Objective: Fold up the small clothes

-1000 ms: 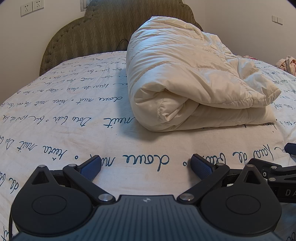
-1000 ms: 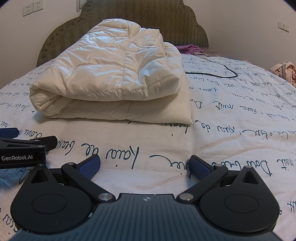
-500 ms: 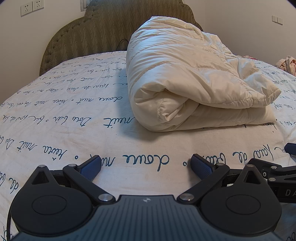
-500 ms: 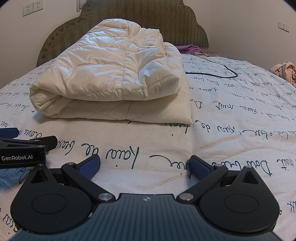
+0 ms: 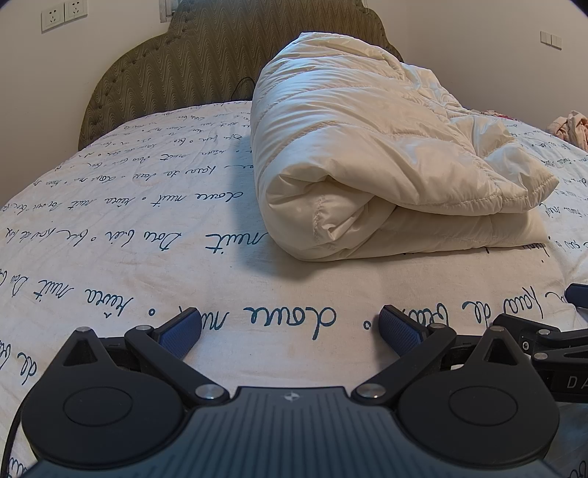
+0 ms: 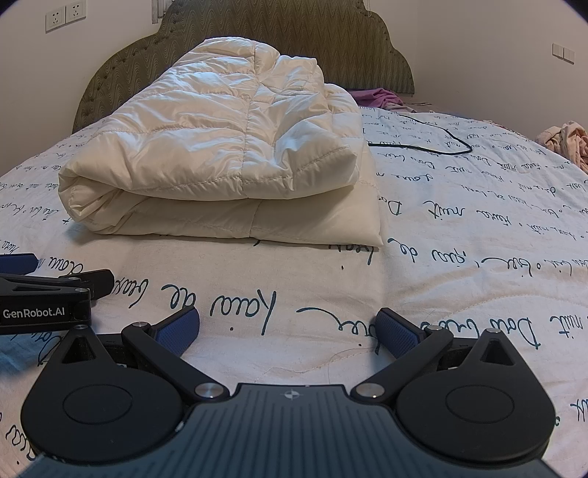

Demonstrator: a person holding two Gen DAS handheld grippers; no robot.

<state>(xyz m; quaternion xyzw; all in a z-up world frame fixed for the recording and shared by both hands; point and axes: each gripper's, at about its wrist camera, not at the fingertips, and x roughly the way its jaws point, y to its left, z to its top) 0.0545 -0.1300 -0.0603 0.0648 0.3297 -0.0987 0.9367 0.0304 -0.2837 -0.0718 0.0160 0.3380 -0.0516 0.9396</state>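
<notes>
A cream quilted down jacket (image 5: 367, 154) lies folded in a thick bundle on the bed; it also shows in the right wrist view (image 6: 228, 161). My left gripper (image 5: 290, 329) is open and empty, low over the sheet, in front of the bundle's left end. My right gripper (image 6: 288, 329) is open and empty, low over the sheet in front of the bundle's right end. Each gripper shows at the edge of the other's view: the right one (image 5: 551, 331) and the left one (image 6: 44, 290).
The bed sheet (image 5: 128, 228) is white with blue script. A padded olive headboard (image 6: 257, 33) stands behind. A black cable (image 6: 430, 141) lies on the sheet right of the jacket. Purple cloth (image 6: 378, 97) and pink cloth (image 6: 566, 141) lie at the far right.
</notes>
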